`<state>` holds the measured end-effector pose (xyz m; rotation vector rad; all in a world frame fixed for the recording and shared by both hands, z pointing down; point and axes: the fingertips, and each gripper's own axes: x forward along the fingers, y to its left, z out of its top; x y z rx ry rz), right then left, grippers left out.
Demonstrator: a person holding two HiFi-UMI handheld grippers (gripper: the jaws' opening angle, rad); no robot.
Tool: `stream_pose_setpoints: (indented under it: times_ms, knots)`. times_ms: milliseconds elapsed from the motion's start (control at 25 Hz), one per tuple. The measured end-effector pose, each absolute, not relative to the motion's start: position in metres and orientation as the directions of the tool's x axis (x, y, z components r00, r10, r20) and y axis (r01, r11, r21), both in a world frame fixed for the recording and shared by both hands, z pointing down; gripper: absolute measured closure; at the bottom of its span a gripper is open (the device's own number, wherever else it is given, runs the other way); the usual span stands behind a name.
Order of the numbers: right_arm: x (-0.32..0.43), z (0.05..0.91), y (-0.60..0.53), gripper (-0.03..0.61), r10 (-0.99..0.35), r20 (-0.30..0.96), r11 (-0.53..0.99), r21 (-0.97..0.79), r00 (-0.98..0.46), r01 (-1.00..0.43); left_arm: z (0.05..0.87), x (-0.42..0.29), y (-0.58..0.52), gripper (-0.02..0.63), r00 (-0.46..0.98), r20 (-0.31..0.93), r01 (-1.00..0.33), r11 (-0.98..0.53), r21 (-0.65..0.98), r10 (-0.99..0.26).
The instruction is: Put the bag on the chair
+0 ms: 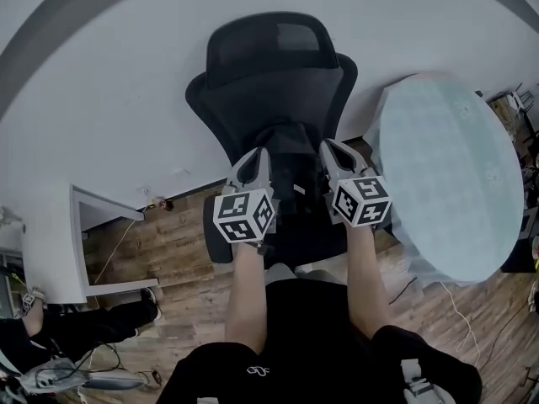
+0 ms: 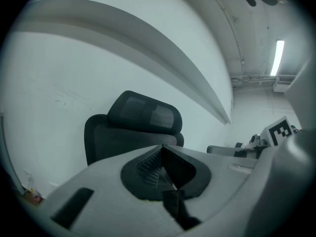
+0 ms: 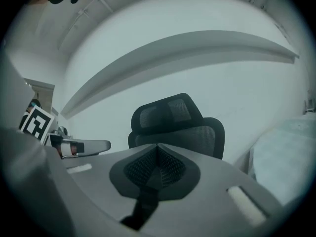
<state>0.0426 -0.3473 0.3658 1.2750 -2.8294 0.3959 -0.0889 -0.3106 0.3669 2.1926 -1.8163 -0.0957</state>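
Observation:
A black mesh office chair (image 1: pixel 274 82) stands against the white wall, and its headrest also shows in the left gripper view (image 2: pixel 143 113) and the right gripper view (image 3: pixel 168 113). A black bag (image 1: pixel 295 179) sits between my two grippers over the seat (image 1: pixel 295 241); I cannot tell whether it rests on the seat. My left gripper (image 1: pixel 257 156) is shut, with a black strap (image 2: pixel 174 206) trailing from its closed jaws (image 2: pixel 162 148). My right gripper (image 1: pixel 330 148) is also shut (image 3: pixel 157 146), with a black strap (image 3: pixel 142 204) pinched in it.
A round pale blue table (image 1: pixel 450 175) stands close on the right of the chair. A white cabinet (image 1: pixel 50 251) is at the left. The floor (image 1: pixel 168 251) is wood, with cables and a person's shoe (image 1: pixel 147 305) at lower left.

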Motion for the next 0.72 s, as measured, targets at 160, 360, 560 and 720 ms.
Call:
stream_pose_setpoints:
  times_ms: [160,360,560,720]
  knots:
    - [0.042,0.366,-0.349,0.571,-0.734,0.118,0.636,-0.229,-0.669,-0.737,0.367,-0.092,-0.312,0.612,0.191,0.131,-0.951,-0.151,0.271,-0.973]
    - [0.032,0.368,-0.348,0.569,-0.716,0.136,0.654,-0.212,-0.684,-0.726,0.365,-0.096,-0.314,0.614,0.191,0.121,-0.946,-0.150,0.286,-0.974]
    - [0.025,0.372,-0.351,0.569,-0.712,0.155,0.658,-0.197,-0.685,-0.727,0.369,-0.105,-0.314,0.614,0.179,0.131,-0.947,-0.135,0.290,-0.975]
    - [0.021,0.374,-0.352,0.569,-0.708,0.158,0.662,-0.188,-0.688,-0.725,0.374,-0.112,-0.313,0.614,0.166,0.141,-0.949,-0.119,0.292,-0.976]
